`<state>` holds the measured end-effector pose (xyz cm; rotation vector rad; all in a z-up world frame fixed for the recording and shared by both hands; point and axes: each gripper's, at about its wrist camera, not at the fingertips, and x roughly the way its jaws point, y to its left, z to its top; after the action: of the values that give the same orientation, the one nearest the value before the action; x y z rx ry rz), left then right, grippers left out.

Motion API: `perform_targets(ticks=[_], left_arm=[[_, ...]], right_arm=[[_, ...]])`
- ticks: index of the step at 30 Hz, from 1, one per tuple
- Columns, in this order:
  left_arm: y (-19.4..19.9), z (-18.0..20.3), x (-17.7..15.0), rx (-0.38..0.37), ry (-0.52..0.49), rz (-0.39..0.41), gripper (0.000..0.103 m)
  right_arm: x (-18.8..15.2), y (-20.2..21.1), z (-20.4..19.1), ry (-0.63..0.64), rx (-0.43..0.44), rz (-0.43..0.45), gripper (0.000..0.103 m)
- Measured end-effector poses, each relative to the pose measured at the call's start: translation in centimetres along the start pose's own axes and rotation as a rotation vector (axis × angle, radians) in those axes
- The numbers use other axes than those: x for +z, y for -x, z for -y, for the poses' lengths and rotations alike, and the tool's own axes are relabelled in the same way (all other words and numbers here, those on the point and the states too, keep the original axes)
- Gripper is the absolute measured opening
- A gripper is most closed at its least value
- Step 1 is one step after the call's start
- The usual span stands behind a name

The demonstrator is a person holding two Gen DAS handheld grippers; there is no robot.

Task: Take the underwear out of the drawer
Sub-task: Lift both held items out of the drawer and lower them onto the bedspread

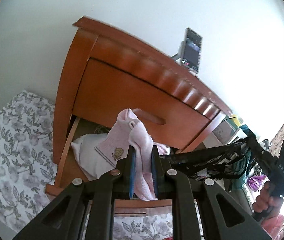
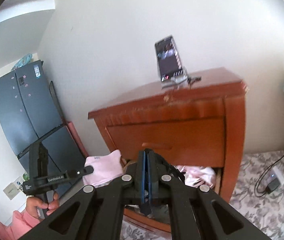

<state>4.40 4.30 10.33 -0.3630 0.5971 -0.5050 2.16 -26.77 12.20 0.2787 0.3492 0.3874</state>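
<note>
The left gripper (image 1: 143, 157) is clamped on a pale pink garment (image 1: 142, 140), which rises above its blue-padded fingers and hangs down between them, lifted just in front of the wooden nightstand (image 1: 122, 76). The right gripper (image 2: 147, 161) is pinched together on black lace underwear (image 1: 208, 160), stretched taut in front of the nightstand. Below both, the nightstand's lower drawer (image 1: 65, 150) stands open, with white and pink clothes (image 1: 90, 152) inside. A phone (image 2: 169, 59) leans upright on the nightstand's top. A dark fridge (image 2: 27, 108) stands left of the nightstand; flowered fabric (image 1: 11, 140) lies beside it.
</note>
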Motion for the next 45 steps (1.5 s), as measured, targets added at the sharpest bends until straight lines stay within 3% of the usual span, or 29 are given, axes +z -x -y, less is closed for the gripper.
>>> perform_targets(ticks=[7,16,27,36,40,45], left_arm=[[0.9,3.6,0.5,-0.036,-0.06,0.01,0.015],[0.5,10.9,0.5,-0.121,-0.188,0.02,0.015],[-3.6,20.4,-3.3,-0.242,-0.35,-0.098,0.015],[-10.5,25.8,-10.2,-0.232,-0.469,-0.277,0.016],[-14.4,27.2,-14.0,-0.194,-0.512,-0.375,0.016],[-20.1,27.7,-18.6,-0.09,-0.549,-0.493,0.016]], right_arm=[[2.8,4.3,0.5,0.03,-0.051,0.076,0.002],[5.1,11.4,2.0,0.065,-0.146,0.175,0.002],[5.2,16.4,5.2,0.06,-0.248,0.184,0.002],[2.4,17.2,10.7,0.004,-0.378,0.093,0.002],[-0.2,16.1,14.6,-0.06,-0.436,-0.014,0.002],[-4.5,13.9,19.8,-0.132,-0.507,-0.165,0.002]])
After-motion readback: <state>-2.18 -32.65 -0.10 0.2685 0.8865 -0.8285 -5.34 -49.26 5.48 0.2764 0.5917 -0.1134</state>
